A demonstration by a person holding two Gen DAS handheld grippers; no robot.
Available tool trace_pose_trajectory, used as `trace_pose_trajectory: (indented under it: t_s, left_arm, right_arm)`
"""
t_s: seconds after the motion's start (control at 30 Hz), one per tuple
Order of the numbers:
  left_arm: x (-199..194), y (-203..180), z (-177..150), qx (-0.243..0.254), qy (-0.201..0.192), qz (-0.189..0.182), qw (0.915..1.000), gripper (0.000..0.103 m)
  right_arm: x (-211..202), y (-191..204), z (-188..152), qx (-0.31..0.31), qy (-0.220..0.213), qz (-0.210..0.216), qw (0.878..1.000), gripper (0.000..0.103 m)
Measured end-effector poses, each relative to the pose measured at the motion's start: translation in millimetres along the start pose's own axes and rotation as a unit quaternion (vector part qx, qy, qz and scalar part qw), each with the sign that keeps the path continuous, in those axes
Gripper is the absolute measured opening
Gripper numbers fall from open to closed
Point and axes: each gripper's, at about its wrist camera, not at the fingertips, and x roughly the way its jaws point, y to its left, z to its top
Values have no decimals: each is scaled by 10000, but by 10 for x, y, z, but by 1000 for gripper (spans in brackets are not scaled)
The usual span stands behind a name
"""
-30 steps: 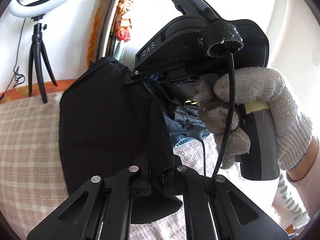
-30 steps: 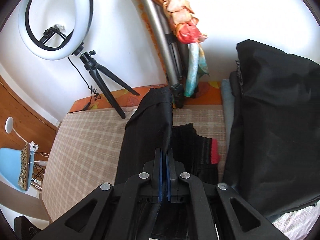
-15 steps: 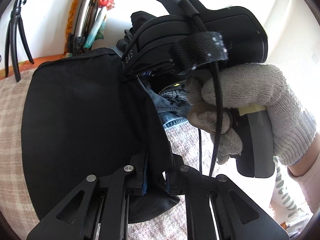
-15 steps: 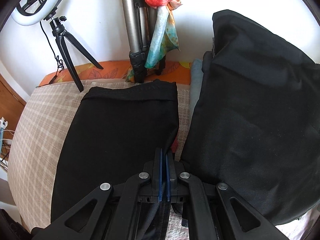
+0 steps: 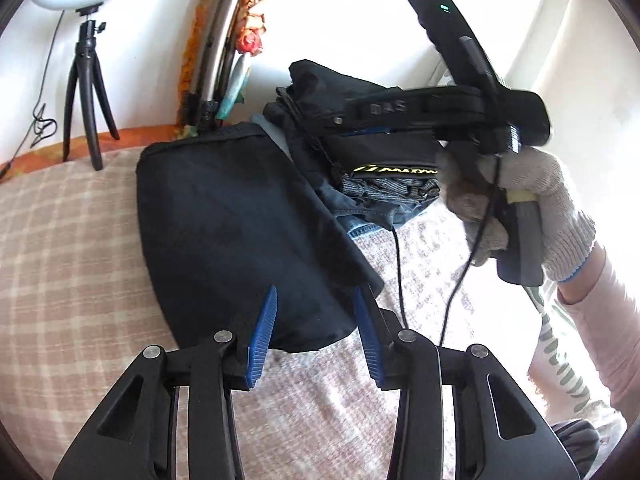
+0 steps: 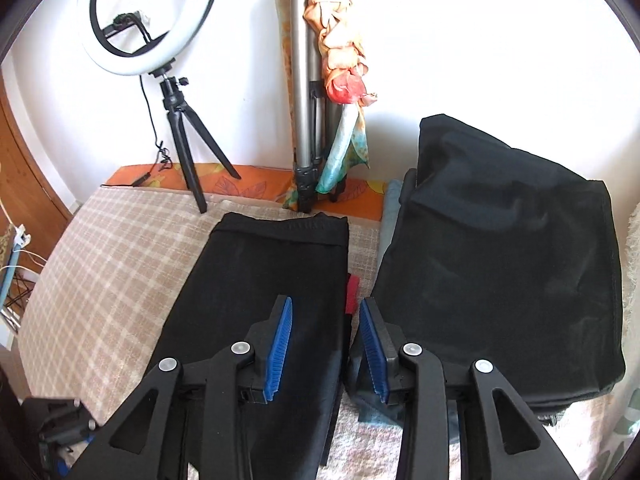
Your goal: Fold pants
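Observation:
The black pants lie folded flat on the checked beige blanket; they also show in the right wrist view. My left gripper is open, its blue pads on either side of the pants' near corner, holding nothing. My right gripper is open over the pants' right edge, empty. In the left wrist view the right gripper's body is held by a gloved hand to the right of the pants.
A pile of folded dark clothes sits right of the pants, also seen in the left wrist view. A ring light on a tripod and a silver tripod with a scarf stand by the wall.
Both grippers were shut on the pants' fabric and have opened. The pants have dropped flat on the blanket. The right gripper has drawn back to the right.

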Motion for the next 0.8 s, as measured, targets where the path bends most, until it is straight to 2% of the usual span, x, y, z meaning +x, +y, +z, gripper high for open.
trace_pose_trajectory:
  t_s: [0.07, 0.13, 0.27, 0.4, 0.5, 0.6, 0.7, 0.8]
  left_arm:
    - [-46, 172, 13, 62, 64, 252, 9996, 39]
    - [-56, 356, 33, -34, 126, 488, 9987, 42]
    - [91, 757, 153, -718, 356, 452, 9958, 50]
    - [255, 1019, 175, -1514, 427, 224, 9873, 50]
    - [402, 1129, 228, -1851, 499, 54, 9814, 50]
    - [577, 1197, 281, -1994, 574, 13, 9782, 50]
    - [676, 1208, 322, -1929, 613, 43, 9793, 50]
    - [785, 1267, 342, -2004, 642, 5, 9776, 50]
  right_arm:
    - [-144, -33, -210, 120, -8, 224, 9997, 57]
    - [-202, -79, -446, 246, 96, 496, 9984, 62]
    - [-94, -331, -826, 956, 343, 916, 9906, 62]
    - [181, -640, -1032, 1816, 493, 1466, 9711, 64]
    - [338, -780, -1097, 2163, 511, 1847, 9573, 64]
    - [466, -829, -1089, 2279, 526, 2006, 9513, 64]
    - [577, -803, -1067, 2274, 559, 2129, 9486, 64]
    - [688, -751, -1041, 2207, 601, 2113, 9503, 64]
